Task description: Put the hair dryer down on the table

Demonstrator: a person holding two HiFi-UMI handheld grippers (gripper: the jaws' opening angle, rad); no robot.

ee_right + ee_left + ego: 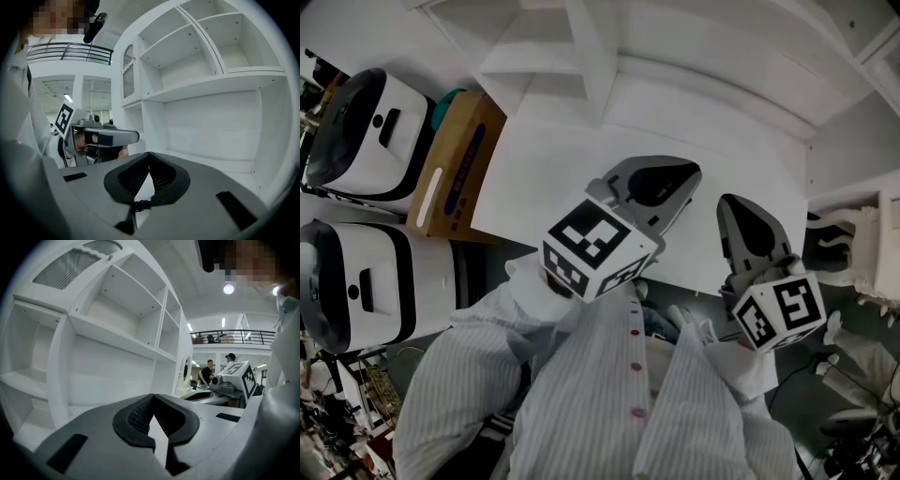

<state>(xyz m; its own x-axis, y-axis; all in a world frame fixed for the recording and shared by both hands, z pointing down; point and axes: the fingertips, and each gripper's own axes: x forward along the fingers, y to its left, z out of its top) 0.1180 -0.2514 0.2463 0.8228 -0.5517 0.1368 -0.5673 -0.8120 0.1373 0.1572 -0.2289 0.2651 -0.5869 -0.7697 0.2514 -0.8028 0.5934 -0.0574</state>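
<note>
1. Head view, far left: noted two white machines (pixel 366 141) and a cardboard box (pixel 455 159) just beside the table (pixel 544 178) edge.
2. Left gripper (pixel 666 183): fingers found closed tip to tip on nothing; pointed toward white shelving (pixel 117 333).
3. Right gripper (pixel 741 220): likewise closed and empty, parked beside the left.
4. Hair dryer: seen in no view; judged task idle, hence both held level over the near table edge, nothing to carry.

I saw open room across the whole top of the white table (pixel 544 178). The shelf unit (pixel 581 56) walled off its far edge, its open compartments reachable from the front. A cardboard box (pixel 455 164) and two white machines (pixel 366 131) crowded the left side.
</note>
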